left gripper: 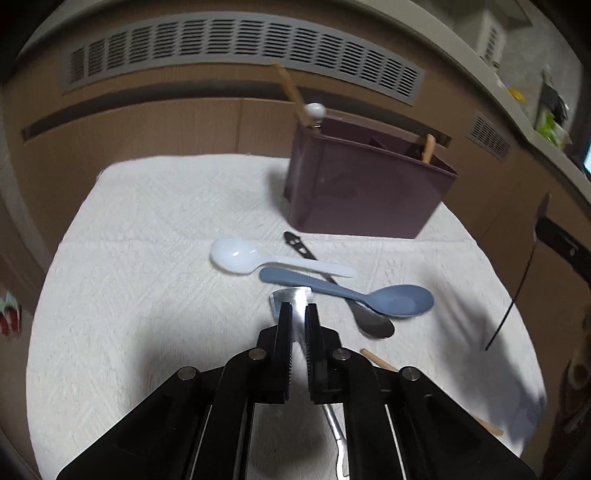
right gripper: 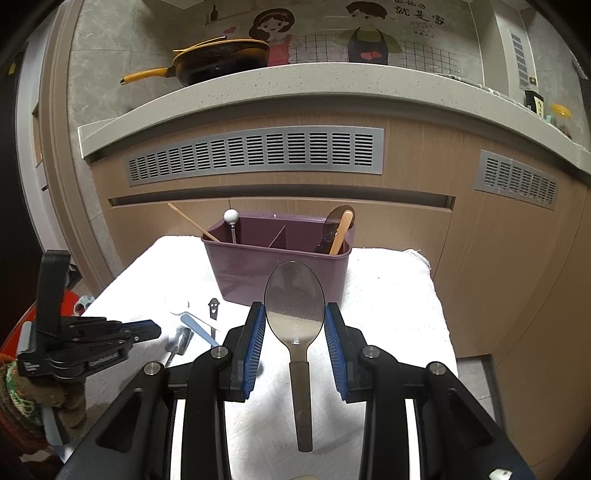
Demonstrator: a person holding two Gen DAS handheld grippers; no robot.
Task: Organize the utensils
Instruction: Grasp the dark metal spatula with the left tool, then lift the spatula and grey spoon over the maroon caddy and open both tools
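1. White cloth (left gripper: 147,295) covers the desk; purple bin (left gripper: 369,192) behind.
2. White spoon (left gripper: 236,256), blue spoon (left gripper: 399,301) lie crossed ahead.
3. Left tongs (left gripper: 298,314) clamp a shiny metal utensil (left gripper: 295,297).
4. Right tongs (right gripper: 294,321) grip a large spoon (right gripper: 294,295).

We face a tan wood cabinet (right gripper: 417,177) with grey vents (right gripper: 255,155) at twelve o'clock, under a pale speckled counter (right gripper: 295,85). Above it, grey wall tile (right gripper: 110,55) and a cartoon mural (right gripper: 317,33). At ten o'clock sits a yellow-handled pan (right gripper: 218,59).

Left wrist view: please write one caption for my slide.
Left tool shut on a metal utensil, above spoons near the purple caddy.
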